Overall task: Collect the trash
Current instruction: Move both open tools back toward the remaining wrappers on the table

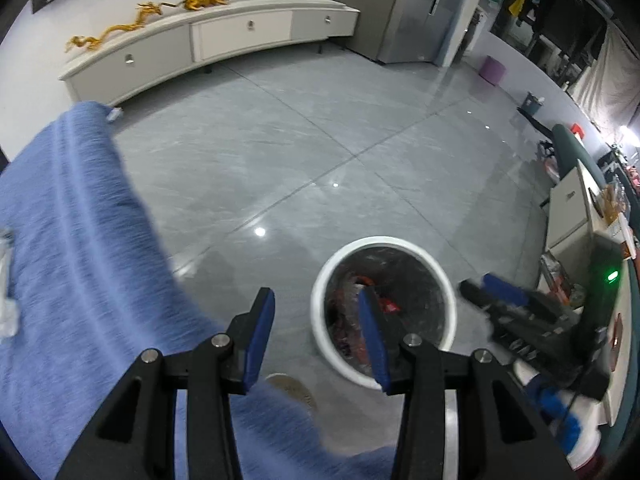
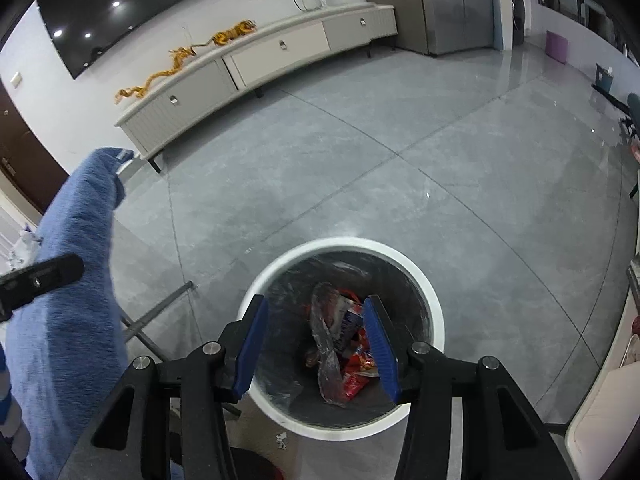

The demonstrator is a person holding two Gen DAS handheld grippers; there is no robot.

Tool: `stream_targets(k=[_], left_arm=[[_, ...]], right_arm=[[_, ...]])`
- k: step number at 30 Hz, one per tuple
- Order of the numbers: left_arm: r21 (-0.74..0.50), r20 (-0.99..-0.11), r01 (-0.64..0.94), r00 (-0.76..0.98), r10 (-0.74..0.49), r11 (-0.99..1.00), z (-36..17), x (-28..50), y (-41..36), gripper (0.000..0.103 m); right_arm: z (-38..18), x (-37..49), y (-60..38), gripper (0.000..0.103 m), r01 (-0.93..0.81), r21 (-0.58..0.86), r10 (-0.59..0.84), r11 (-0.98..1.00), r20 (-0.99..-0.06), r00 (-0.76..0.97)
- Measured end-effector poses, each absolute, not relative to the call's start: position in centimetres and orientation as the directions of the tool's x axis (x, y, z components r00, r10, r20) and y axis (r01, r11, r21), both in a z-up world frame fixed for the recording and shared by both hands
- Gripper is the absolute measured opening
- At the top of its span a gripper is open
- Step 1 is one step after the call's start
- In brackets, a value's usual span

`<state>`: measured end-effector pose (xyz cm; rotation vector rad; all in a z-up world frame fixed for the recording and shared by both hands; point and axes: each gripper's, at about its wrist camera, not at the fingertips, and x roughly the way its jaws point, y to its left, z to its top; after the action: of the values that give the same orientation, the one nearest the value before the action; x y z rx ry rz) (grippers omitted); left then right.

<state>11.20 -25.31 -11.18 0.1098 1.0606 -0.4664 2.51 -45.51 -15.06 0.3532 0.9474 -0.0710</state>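
Note:
A round white trash bin (image 2: pixel 340 245) with a dark liner stands on the grey tiled floor. Inside it lie a crumpled clear plastic wrapper (image 2: pixel 326 344) and red snack packets (image 2: pixel 354 380). My right gripper (image 2: pixel 316 348) hangs over the bin's mouth, open, with nothing between its blue pads. In the left wrist view the same bin (image 1: pixel 320 280) is right of centre, and red trash (image 1: pixel 366 282) shows in it. My left gripper (image 1: pixel 318 340) is open and empty, over the bin's left rim. The right gripper (image 1: pixel 486 290) shows to the right of the bin.
A blue cloth (image 1: pixel 60 240) covers a surface on the left, with clear plastic (image 1: pixel 6 280) lying on it. A small white scrap (image 2: pixel 281 440) lies on the floor by the bin. A low white cabinet (image 1: pixel 200 44) lines the far wall. Furniture and clutter (image 1: pixel 572 216) stand at the right.

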Motion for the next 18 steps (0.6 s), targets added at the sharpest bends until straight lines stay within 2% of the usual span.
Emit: stream_targets(k=[10,18], left_arm=[[-0.112,-0.814,0.320,0.513,-0.272,0.941,-8.1,8.7,-15.6,0.041],[-0.145,-0.793,0.227,0.555,-0.250,0.963,-7.4,7.5,-7.7,0.041]], right_arm=[[-8.7,1.5,-40.3,0.047,0.107,0.269,0.131,0.957,-0.730,0.671],[-5.6,1.8,-34.6,0.047,-0.014,0.271,0.207,0.962,-0.698,0.686]])
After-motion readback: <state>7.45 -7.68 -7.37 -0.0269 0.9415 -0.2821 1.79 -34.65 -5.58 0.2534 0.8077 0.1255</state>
